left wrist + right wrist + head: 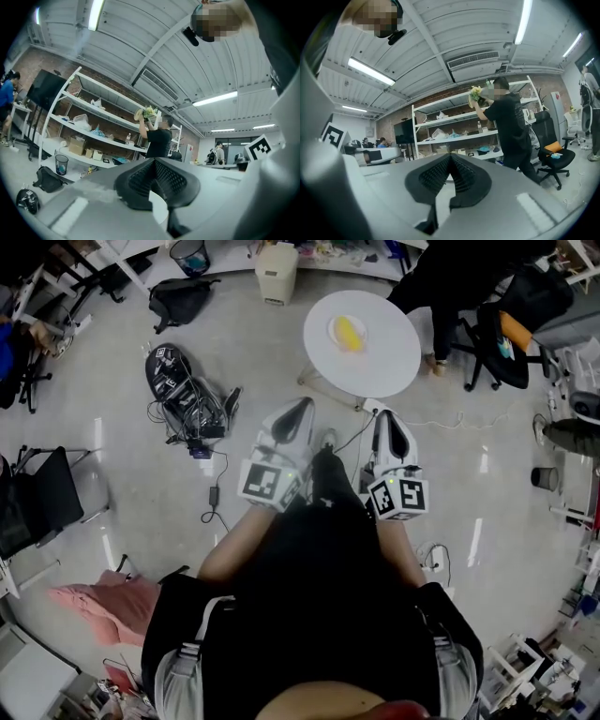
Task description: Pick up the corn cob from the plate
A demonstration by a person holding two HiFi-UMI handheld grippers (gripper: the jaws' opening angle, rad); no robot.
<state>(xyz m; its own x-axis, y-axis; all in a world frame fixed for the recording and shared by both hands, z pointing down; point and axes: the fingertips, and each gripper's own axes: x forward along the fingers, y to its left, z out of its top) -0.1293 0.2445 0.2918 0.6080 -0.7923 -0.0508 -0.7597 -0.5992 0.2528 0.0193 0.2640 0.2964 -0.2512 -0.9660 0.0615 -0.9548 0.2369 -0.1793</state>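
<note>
In the head view we see the corn cob (349, 332) on its plate (330, 334) on the round white worktop (384, 367). It lies ahead, well apart from both, about midway between the left gripper (304, 406) and the right gripper (392, 415), its long axis mostly pointing away from us. In the left gripper view the fingers (140, 178) meet, empty. In the right gripper view the fingers (433, 177) are likewise closed on nothing, and no cob is in sight

The left tool (302, 409) and right tool (391, 423) point level, side by side, jaws pressed together, both empty.
</note>
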